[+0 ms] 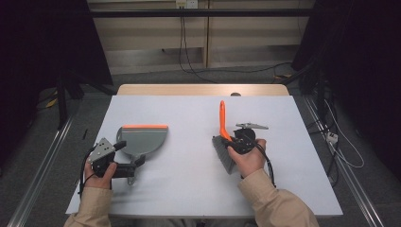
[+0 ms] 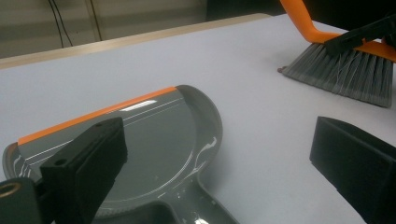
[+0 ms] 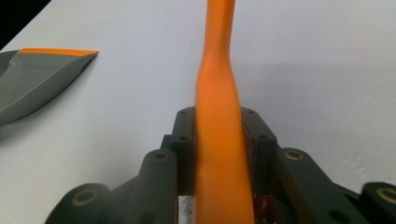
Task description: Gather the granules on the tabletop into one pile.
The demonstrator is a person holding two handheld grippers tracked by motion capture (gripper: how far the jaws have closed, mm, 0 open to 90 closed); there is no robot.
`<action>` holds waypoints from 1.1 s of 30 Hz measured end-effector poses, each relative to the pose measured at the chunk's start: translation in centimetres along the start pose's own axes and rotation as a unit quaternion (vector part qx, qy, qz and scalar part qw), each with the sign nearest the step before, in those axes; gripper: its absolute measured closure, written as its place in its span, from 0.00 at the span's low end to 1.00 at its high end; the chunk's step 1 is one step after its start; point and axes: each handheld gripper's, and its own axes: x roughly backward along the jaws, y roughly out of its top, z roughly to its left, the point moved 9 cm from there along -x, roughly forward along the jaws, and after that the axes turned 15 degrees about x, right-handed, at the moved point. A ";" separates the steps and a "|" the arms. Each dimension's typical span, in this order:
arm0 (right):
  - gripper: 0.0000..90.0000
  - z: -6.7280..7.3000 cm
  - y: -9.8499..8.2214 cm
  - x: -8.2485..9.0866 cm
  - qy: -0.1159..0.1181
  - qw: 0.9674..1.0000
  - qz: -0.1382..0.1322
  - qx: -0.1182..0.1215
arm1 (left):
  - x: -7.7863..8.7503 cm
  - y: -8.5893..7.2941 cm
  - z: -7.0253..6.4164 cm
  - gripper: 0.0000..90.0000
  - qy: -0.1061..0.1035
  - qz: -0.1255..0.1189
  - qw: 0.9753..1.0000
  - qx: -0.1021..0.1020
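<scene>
A grey dustpan point(image 1: 144, 138) with an orange lip lies flat on the white table, left of centre; it also shows as the dustpan point(image 2: 154, 140) and the dustpan point(image 3: 32, 79). My left gripper point(image 1: 125, 157) is at its handle, and the jaws of the left gripper point(image 2: 222, 140) stand wide apart on either side of the handle without pressing on it. Right of centre is a hand brush point(image 1: 223, 153) with grey bristles and an orange handle. My right gripper point(image 1: 234, 139) is shut on that handle, and the right gripper point(image 3: 218, 121) clamps it from both sides. The brush point(image 2: 345, 70) has its bristles resting on the table.
The white tabletop point(image 1: 189, 113) has bare room between dustpan and brush and toward the far edge, where a wooden strip point(image 1: 203, 89) runs. Cables lie on the floor beyond the table and to its right.
</scene>
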 end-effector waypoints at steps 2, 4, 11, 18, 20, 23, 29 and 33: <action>0.79 0.1 0.1 0.0 0.007 1.000 -0.004 -0.004 | -0.1 0.0 -0.1 0.04 0.000 -0.001 1.000 0.003; 0.79 0.2 0.2 0.0 0.011 1.000 -0.008 -0.006 | -0.1 0.0 -0.1 0.04 0.000 -0.001 1.000 0.004; 0.79 1.3 2.6 0.8 0.043 0.998 -0.036 -0.005 | -0.1 0.0 0.1 0.04 0.000 0.001 1.000 0.003; 0.79 0.3 6.2 0.7 0.049 0.996 -0.058 0.049 | 0.0 0.1 0.2 0.04 0.000 -0.002 1.000 0.004; 0.79 -0.4 6.9 0.2 0.057 0.994 -0.065 0.068 | 0.0 0.1 0.2 0.04 -0.001 -0.002 1.000 0.004; 0.79 -1.5 7.4 -0.7 0.054 0.990 -0.062 0.112 | 0.0 0.0 0.3 0.04 -0.001 -0.002 1.000 0.008; 0.79 -3.1 6.6 -3.4 0.069 0.976 -0.044 0.201 | 0.0 0.0 0.4 0.04 0.000 0.000 1.000 0.009; 0.79 -3.6 5.5 -4.7 0.078 0.967 -0.030 0.242 | -0.1 -0.1 0.5 0.04 0.001 0.003 1.000 0.008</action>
